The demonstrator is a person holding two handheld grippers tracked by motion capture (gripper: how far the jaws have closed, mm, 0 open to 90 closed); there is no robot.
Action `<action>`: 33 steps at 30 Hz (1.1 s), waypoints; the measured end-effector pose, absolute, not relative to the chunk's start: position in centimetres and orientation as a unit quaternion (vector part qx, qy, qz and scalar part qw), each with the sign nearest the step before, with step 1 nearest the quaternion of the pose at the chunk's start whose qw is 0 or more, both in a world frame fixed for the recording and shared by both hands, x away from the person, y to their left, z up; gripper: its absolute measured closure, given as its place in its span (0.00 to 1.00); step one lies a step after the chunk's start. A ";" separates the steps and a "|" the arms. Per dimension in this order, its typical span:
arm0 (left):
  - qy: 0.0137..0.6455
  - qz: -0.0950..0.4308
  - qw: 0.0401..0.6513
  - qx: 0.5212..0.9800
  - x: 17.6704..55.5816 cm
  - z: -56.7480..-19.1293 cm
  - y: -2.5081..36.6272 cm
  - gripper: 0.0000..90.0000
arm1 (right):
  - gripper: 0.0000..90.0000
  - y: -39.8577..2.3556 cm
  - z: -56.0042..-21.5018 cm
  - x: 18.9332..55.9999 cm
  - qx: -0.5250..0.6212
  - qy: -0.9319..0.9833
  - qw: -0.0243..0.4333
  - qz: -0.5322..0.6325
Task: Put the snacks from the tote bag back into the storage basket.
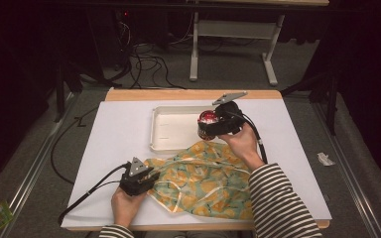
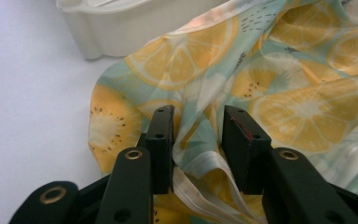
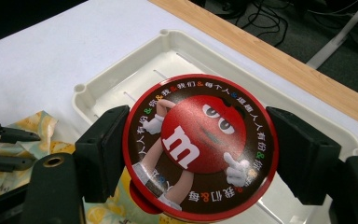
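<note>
1. While your right hand-held gripper (image 3: 198,154) hangs over the near right corner of the white tray (image 1: 161,130), its jaws pinch a round red candy tin (image 3: 199,147) by its sides, one pad touching each edge of the lid.
2. Under that tin you have the tray's bare floor ahead and the patterned cloth (image 1: 203,181) just below and behind; from the high view the tin (image 1: 208,119) sits above the tray's rim, clear of it.
3. Your left hand-held gripper (image 2: 198,140) is spread, its jaws standing on either side of a raised fold of the cloth (image 2: 261,88), with a pale hem bunched between them; neither pad is plainly pressing it.
4. Ahead of the left jaws the lemon-print cloth rises in loose folds, and beyond it to the left stands the tray's outer wall (image 2: 121,32), with the cloth's far edge lying against it.
5. To the left of those jaws is bare white bench (image 2: 28,93).
6. Beyond your right hand-held gripper runs the bench's wooden far edge (image 3: 279,60), then grey floor with dark cables (image 1: 149,64) and a white frame leg (image 1: 194,49).
</note>
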State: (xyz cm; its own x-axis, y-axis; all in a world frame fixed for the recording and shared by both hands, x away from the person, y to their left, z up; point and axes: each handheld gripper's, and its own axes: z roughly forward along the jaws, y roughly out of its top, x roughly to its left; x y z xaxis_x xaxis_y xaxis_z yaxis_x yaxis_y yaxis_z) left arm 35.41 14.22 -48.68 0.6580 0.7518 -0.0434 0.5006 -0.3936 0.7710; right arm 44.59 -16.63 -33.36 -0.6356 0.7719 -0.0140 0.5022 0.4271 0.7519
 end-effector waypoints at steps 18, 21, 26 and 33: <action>0.382 0.159 0.396 0.820 35.4 -48.7 14.2 0.71 | 0.29 -16.1 -34.7 46.8 0.398 0.823 0.178 0.364; 0.382 0.159 0.396 0.820 35.4 -48.7 14.2 0.71 | 0.29 -16.0 -34.9 47.1 0.399 0.824 0.176 0.362; 0.382 0.159 0.396 0.820 35.4 -48.7 14.2 0.71 | 0.29 -15.9 -35.5 47.7 0.402 0.824 0.174 0.359; 0.382 0.159 0.396 0.820 35.4 -48.7 14.2 0.71 | 0.29 -15.8 -36.0 48.2 0.405 0.824 0.176 0.355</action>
